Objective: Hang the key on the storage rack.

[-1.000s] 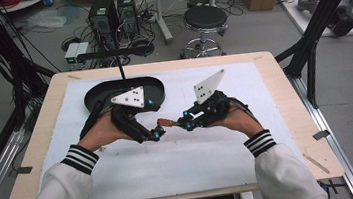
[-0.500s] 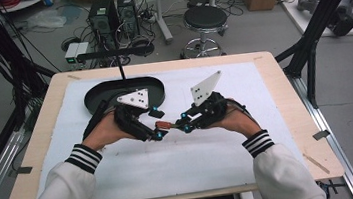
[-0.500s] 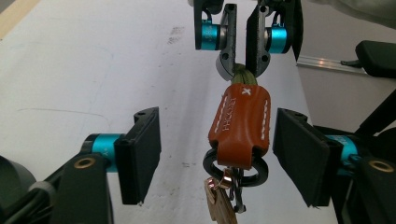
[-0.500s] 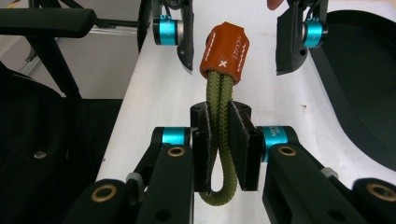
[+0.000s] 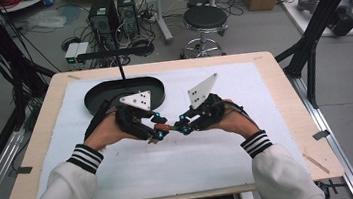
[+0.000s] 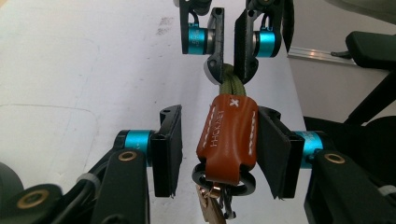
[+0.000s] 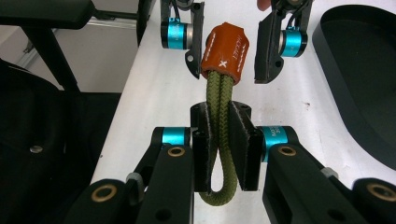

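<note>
A key fob hangs between my two grippers above the white mat: a brown leather tab (image 6: 229, 135), an olive rope loop (image 7: 218, 140) and a dark metal ring (image 6: 200, 176) with a clasp below it. My right gripper (image 7: 222, 112) is shut on the rope loop. In the high view it is the right gripper (image 5: 183, 127) at mid-table. My left gripper (image 6: 220, 114) stands open around the leather tab, with a clear gap on one side and the other pad close against the leather. In the high view the left gripper (image 5: 157, 132) faces the right one tip to tip, with the fob (image 5: 163, 128) between them.
A black oval tray (image 5: 94, 96) lies on the mat behind the left hand, and its rim (image 7: 327, 60) lies to the right in the right gripper view. The white mat (image 5: 173, 175) covers most of the wooden table. Black frame posts stand at both sides.
The left hand has edged slightly to the right, toward the right gripper. The fob stays between the two grippers.
</note>
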`<control>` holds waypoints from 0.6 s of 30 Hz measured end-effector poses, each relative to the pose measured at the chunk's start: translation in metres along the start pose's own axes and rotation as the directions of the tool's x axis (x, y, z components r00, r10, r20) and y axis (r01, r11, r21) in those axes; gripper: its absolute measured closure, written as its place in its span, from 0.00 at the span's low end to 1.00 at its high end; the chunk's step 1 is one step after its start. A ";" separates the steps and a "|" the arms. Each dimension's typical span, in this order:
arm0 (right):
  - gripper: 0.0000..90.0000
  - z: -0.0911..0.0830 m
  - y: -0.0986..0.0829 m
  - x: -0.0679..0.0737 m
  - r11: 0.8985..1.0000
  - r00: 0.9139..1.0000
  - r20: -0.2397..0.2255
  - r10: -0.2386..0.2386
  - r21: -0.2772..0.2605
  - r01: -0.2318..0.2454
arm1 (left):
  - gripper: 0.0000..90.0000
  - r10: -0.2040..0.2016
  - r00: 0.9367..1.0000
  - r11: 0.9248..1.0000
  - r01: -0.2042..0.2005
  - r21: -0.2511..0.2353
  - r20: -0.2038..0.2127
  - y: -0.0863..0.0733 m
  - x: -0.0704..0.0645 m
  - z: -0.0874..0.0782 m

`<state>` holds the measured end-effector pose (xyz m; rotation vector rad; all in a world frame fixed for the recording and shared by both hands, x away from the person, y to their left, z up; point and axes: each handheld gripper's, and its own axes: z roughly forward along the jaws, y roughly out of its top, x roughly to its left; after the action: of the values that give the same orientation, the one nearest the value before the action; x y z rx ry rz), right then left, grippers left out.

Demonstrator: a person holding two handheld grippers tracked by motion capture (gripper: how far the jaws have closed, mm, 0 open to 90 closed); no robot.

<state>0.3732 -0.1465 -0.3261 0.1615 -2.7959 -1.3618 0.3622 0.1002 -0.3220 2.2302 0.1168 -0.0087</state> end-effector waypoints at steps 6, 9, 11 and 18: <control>0.89 0.001 0.000 0.000 1.000 1.000 0.000 -0.003 0.007 0.003 | 0.69 0.018 1.000 1.000 -0.018 0.012 0.006 0.000 -0.002 0.001; 0.89 0.002 0.000 -0.001 1.000 1.000 0.000 0.002 0.014 -0.002 | 0.72 0.018 1.000 1.000 -0.018 0.020 0.003 0.001 -0.003 0.002; 0.89 0.002 0.000 -0.001 1.000 1.000 0.004 0.002 0.009 -0.002 | 0.79 0.019 1.000 1.000 -0.019 0.024 0.002 0.002 -0.004 0.001; 0.88 0.000 -0.001 -0.001 1.000 1.000 0.003 0.010 -0.001 -0.010 | 0.81 0.014 1.000 0.999 -0.014 0.033 -0.008 0.006 -0.005 0.000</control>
<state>0.3747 -0.1468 -0.3268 0.1450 -2.7941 -1.3627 0.3575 0.0963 -0.3174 2.2643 0.1059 0.0060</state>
